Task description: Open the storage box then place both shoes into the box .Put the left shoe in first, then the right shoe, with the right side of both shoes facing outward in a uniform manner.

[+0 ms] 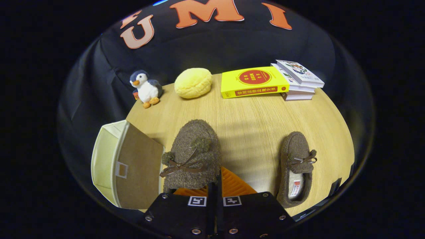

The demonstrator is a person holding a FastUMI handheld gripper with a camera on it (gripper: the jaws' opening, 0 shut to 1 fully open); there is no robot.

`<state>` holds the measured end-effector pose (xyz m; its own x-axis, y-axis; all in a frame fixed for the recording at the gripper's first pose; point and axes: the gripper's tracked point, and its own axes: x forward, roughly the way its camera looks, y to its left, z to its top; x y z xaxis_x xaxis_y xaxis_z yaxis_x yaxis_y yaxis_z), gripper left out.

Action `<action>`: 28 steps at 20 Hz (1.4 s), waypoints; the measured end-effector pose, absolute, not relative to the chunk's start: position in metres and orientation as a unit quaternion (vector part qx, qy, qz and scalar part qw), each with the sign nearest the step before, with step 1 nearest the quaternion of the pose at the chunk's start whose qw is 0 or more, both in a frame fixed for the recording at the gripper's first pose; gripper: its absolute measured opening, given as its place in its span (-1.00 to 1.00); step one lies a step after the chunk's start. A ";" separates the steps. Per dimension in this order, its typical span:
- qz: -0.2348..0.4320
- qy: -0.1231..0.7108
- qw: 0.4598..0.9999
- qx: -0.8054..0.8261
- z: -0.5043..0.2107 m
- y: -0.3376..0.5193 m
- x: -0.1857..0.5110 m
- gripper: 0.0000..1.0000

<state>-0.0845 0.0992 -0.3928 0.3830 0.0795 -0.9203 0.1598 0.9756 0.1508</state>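
Gripper (215,186) jaws clenching the left shoe (192,154) heel, lifting just right of the storage box (127,166); thin grip risking slipping before entry.

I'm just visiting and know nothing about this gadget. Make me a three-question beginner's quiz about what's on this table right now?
1. True or false: the gripper holds one brown slipper off the table.
2. Which thing lies beside the plush penguin? A) a mug B) a yellow cushion C) a lamp
3. Fill in: the storage box has its lid ____.

Key: 1 true, its fingers closed on the slipper; the other slipper lies on the table. 2 B. 3 open.
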 end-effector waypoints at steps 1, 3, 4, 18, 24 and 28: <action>-0.020 0.553 0.825 0.109 -0.379 0.109 -0.080 -0.92; -0.006 0.548 0.828 0.118 -0.353 0.133 -0.070 -0.92; 0.001 0.543 0.830 0.127 -0.340 0.147 -0.063 -0.93; 0.091 0.586 0.798 0.110 -0.348 0.354 -0.050 -0.93; 0.064 0.638 0.765 0.071 -0.406 0.385 -0.067 -0.92; 0.068 0.682 0.726 0.052 -0.438 0.405 -0.087 -0.80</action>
<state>-0.0872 0.4050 -0.4378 0.0603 0.1705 -0.9835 -0.0279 0.9852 0.1691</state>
